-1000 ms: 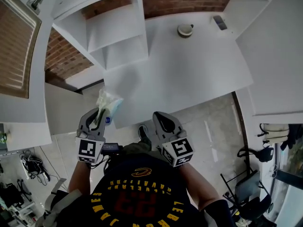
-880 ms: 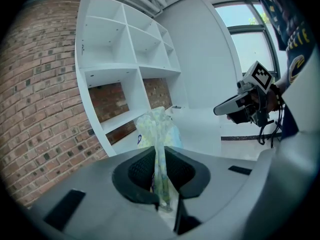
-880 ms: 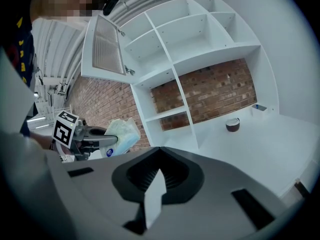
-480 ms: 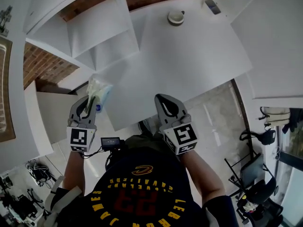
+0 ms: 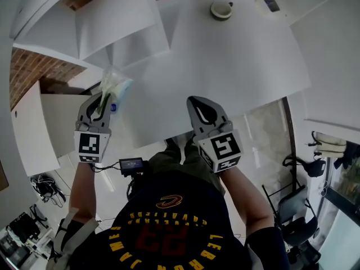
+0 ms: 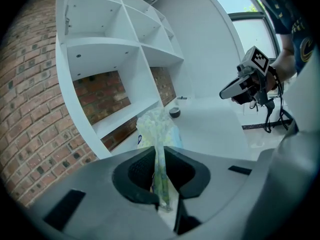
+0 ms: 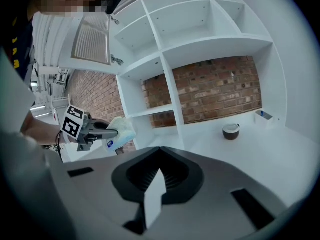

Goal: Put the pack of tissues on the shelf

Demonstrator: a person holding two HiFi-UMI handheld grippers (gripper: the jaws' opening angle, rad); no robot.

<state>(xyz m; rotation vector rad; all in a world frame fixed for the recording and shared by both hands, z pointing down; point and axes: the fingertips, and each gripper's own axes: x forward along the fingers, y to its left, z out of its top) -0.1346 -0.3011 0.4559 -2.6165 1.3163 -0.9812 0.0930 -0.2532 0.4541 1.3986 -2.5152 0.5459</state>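
The pack of tissues [image 5: 115,88] is pale green and white in clear wrap, and my left gripper [image 5: 103,97] is shut on its crimped end. In the left gripper view the pack [image 6: 157,129] sticks out ahead of the jaws, pointing at the lower openings of the white cubby shelf [image 6: 115,69]. In the head view the shelf [image 5: 121,32] lies just beyond the pack, at the table's left side. My right gripper [image 5: 196,101] hovers over the near edge of the white table [image 5: 236,66]; its jaws are together and hold nothing. The right gripper view shows the pack [image 7: 120,130] beside the shelf's left post.
A small round cup-like object [image 5: 221,9] and a small box [image 5: 270,1] stand at the table's far side by the brick wall. A low white cabinet [image 5: 34,128] is to the left. A chair [image 5: 295,229] and cables occupy the floor to the right.
Both grippers have moved forward toward the table and shelf. The pack, still held in the left gripper, is closer to the shelf's lower openings. The right gripper now reaches over the table edge.
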